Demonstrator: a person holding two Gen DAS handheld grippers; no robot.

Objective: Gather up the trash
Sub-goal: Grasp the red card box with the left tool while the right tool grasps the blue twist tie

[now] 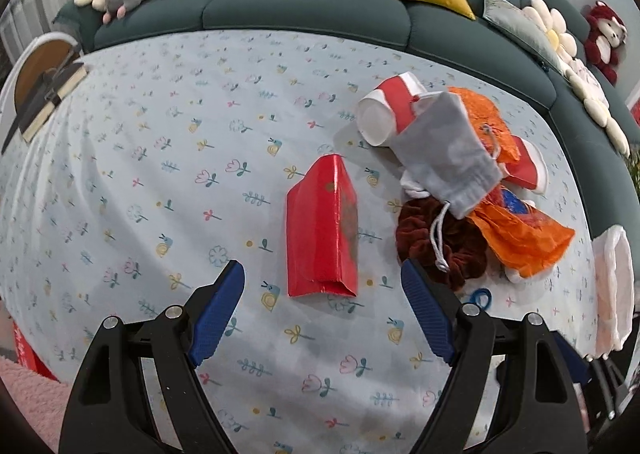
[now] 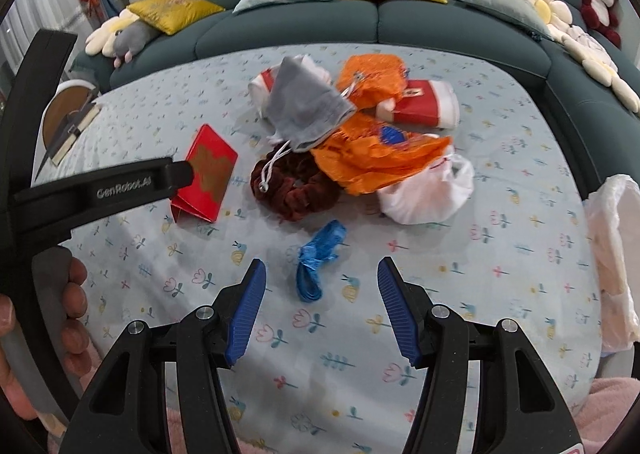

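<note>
A red paper packet (image 1: 322, 230) (image 2: 208, 174) lies on the patterned tablecloth just ahead of my open left gripper (image 1: 322, 282), between its fingers' line. A trash pile sits to its right: grey drawstring pouch (image 1: 444, 154) (image 2: 308, 106), orange plastic bag (image 1: 516, 230) (image 2: 376, 158), red-and-white paper cups (image 1: 390, 110) (image 2: 424, 104), dark red scrunchie (image 1: 440, 242) (image 2: 296, 186), white bag (image 2: 428, 190). My right gripper (image 2: 320, 282) is open, with a crumpled blue plastic strip (image 2: 316, 258) lying between its fingertips on the cloth.
A pale plastic bag (image 1: 612, 294) (image 2: 612, 262) hangs at the table's right edge. A book on a round stool (image 1: 44, 94) (image 2: 72, 122) stands at the left. A teal sofa (image 1: 312, 10) with cushions and plush toys wraps the far side.
</note>
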